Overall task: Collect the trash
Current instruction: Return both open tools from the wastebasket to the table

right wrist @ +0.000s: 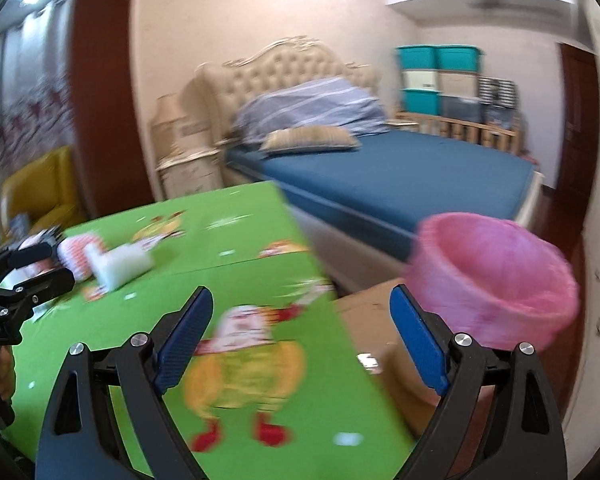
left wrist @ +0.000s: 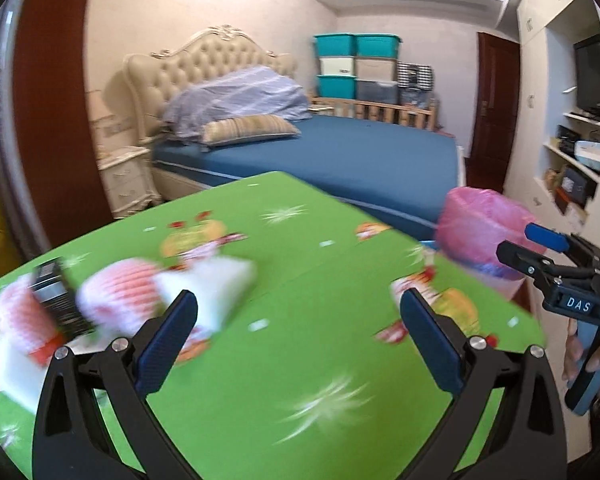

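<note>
Trash lies blurred at the left of the green-clothed table (left wrist: 300, 380): pink-striped wrappers (left wrist: 120, 292), a white foam block (left wrist: 220, 280) and a black box (left wrist: 56, 300). My left gripper (left wrist: 300, 320) hovers over the cloth just right of them, open and empty. A bin lined with a pink bag (left wrist: 484, 232) stands off the table's right edge. In the right wrist view my right gripper (right wrist: 302, 320) is open and empty over the table's right edge (right wrist: 240, 232), with the bin (right wrist: 492, 280) to its right. The foam block (right wrist: 120, 268) and a wrapper (right wrist: 76, 256) lie far left, by the left gripper (right wrist: 60, 264).
The bin rests on a cardboard box (right wrist: 372, 320) beside the table. Behind the table is a bed with a blue sheet (left wrist: 340, 152), a nightstand (left wrist: 124, 176) and stacked storage boxes (left wrist: 352, 64). A yellow chair (right wrist: 48, 188) stands at the left. Shelves (left wrist: 576, 152) line the right wall.
</note>
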Tool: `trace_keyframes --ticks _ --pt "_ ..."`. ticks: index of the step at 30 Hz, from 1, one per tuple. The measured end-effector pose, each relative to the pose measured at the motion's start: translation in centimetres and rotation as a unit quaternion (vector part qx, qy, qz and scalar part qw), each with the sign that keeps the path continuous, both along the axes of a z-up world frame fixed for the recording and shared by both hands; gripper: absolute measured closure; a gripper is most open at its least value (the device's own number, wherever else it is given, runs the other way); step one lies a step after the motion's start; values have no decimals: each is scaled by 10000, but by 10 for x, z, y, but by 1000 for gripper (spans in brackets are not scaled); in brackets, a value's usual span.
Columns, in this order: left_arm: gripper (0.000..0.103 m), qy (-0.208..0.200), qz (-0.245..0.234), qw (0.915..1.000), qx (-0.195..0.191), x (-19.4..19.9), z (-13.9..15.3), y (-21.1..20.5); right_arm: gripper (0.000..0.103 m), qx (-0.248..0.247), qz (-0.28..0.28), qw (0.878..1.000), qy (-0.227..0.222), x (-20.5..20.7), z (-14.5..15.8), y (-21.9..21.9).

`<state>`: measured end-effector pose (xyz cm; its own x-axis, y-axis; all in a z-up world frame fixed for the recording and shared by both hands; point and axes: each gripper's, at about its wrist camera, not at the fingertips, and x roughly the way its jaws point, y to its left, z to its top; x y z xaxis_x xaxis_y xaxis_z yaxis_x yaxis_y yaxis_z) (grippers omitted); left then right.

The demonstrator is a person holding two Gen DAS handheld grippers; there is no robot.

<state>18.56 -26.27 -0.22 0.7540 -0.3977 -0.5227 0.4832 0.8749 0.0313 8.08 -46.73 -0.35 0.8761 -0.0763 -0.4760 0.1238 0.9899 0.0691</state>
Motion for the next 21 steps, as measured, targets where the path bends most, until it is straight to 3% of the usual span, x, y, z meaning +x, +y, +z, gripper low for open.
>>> trace_keyframes --ticks 11,17,21 --pt "5 -335 1108 9930 239 -35 -2 124 18 -229 1255 9911 389 45 -14 141" --pt "5 -117 1894 9818 85 -32 -7 193 18 -281 1733 9825 627 61 -23 196" --pt "5 80 2164 9763 -2 -22 -14 222 18 -295 1938 9784 655 67 -24 221"
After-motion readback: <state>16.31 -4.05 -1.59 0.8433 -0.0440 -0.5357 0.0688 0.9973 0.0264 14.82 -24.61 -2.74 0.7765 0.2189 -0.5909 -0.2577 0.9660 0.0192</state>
